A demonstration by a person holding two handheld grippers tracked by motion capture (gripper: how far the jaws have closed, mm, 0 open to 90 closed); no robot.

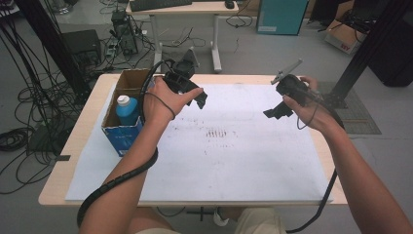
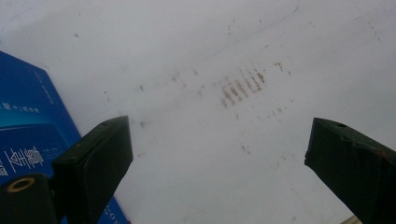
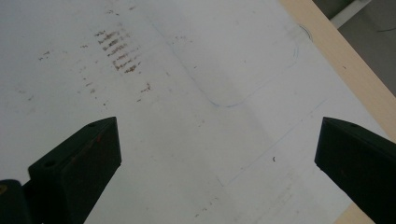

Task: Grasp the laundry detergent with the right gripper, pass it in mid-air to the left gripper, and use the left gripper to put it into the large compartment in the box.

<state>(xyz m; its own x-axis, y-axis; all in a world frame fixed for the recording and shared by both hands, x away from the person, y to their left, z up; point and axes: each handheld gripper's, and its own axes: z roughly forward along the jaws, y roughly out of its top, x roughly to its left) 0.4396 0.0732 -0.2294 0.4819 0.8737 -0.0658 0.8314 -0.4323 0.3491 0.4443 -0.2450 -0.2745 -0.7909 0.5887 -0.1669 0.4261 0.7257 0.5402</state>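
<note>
Upright, seemingly, the blue bottle (image 1: 127,110) stands in the box (image 1: 117,134); left gripper (image 1: 198,99) and right gripper (image 1: 273,112) are spread, empty.

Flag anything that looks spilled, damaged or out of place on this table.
Only the white sheet is marked: a patch of brown smudges stains its middle. The blue bottle stands upright in its box; nothing looks spilled.

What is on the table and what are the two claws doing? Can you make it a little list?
Table cover: white sheet with brown smudges
Box: blue cardboard box, open top, at the sheet's left edge
In the box: blue bottle with white cap, upright
Left claw: open, holding nothing, above the sheet beside the box
Right claw: open, holding nothing, above the sheet's right side
</note>
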